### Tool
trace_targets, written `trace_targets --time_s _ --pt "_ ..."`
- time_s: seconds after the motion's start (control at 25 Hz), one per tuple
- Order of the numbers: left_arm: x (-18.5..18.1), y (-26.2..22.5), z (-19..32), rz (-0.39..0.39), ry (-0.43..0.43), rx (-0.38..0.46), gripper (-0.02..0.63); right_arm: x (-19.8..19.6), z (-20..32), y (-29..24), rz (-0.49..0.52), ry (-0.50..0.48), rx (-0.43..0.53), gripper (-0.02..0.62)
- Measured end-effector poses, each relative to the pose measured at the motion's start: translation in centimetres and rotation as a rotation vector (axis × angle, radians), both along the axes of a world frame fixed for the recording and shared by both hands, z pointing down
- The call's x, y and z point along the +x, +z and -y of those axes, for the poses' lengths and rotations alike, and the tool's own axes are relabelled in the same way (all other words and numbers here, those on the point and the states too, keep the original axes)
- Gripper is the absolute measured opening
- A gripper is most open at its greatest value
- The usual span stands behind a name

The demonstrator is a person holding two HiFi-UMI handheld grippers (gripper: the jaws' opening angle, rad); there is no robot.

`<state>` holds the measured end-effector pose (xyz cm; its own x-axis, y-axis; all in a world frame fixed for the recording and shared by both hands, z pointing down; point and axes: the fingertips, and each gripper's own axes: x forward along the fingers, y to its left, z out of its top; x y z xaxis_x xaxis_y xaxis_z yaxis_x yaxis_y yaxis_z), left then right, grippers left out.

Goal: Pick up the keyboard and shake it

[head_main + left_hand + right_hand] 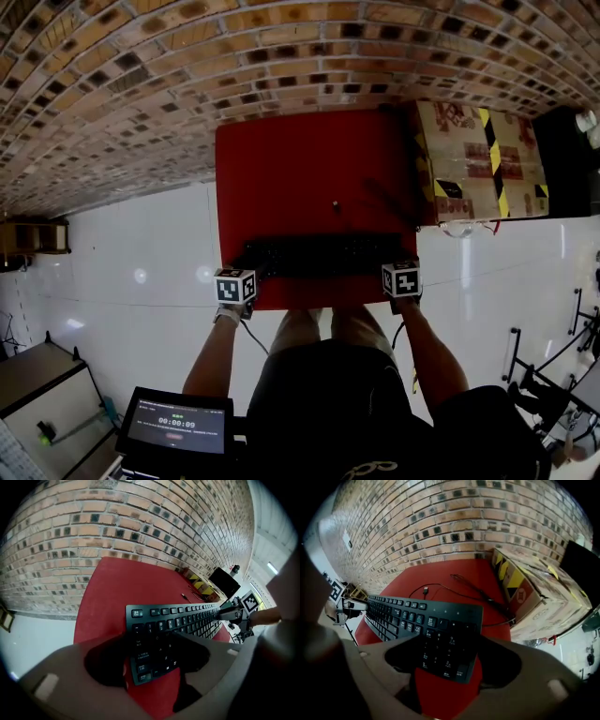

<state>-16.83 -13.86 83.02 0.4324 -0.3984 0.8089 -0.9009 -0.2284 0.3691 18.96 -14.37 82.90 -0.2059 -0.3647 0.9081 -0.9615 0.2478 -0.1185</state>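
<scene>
Left gripper [154, 660] has its jaws spread wide, and the left end of the keyboard [319, 255] sits in the gap between them; I see no squeeze on it yet, so I read it as not clamped. My right gripper [445, 660] mirrors that at the number-pad end, jaws apart with that end of the keyboard between them.

The keyboard lies on the red worktop [300, 178], close to the worktop's near edge. Its long axis runs left to right, square across my line of reach, so each gripper meets 1 short end and neither is nearer than the other. That is the relation the lift turns on: 2 grips, 1 at each end of the long axis, closing together.

Behind the keyboard its cable [440, 588] trails loose across the worktop toward the brick wall. Beyond the keyboard's right end stands a cardboard box [478, 159] with black and yellow tape.

My judgement: the task is at the grasp step, with nothing raised. Next I would close both grippers evenly, then lift level. If 1 end bites before the other, the keyboard may pivot or slip, and the cable may drag during the shake.
</scene>
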Motion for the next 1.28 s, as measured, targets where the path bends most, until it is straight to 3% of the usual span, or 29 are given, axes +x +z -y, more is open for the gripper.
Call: trace_targets --time_s 0.36,0.84,1.28 --pt "-0.1 -2.3 1.1 0.008 -0.042 0.110 0.264 0.3 0.9 -2.5 -0.016 0.048 0.124 0.333" --pt "0.7 -6.4 3.1 0.035 -0.043 0.243 0.262 1.4 2.2 -6.0 -0.025 0.094 0.249 0.333" --pt "2.0 -15.1 6.7 0.000 -0.052 0.510 0.261 2.8 5.7 -15.5 -0.039 0.110 0.521 0.333"
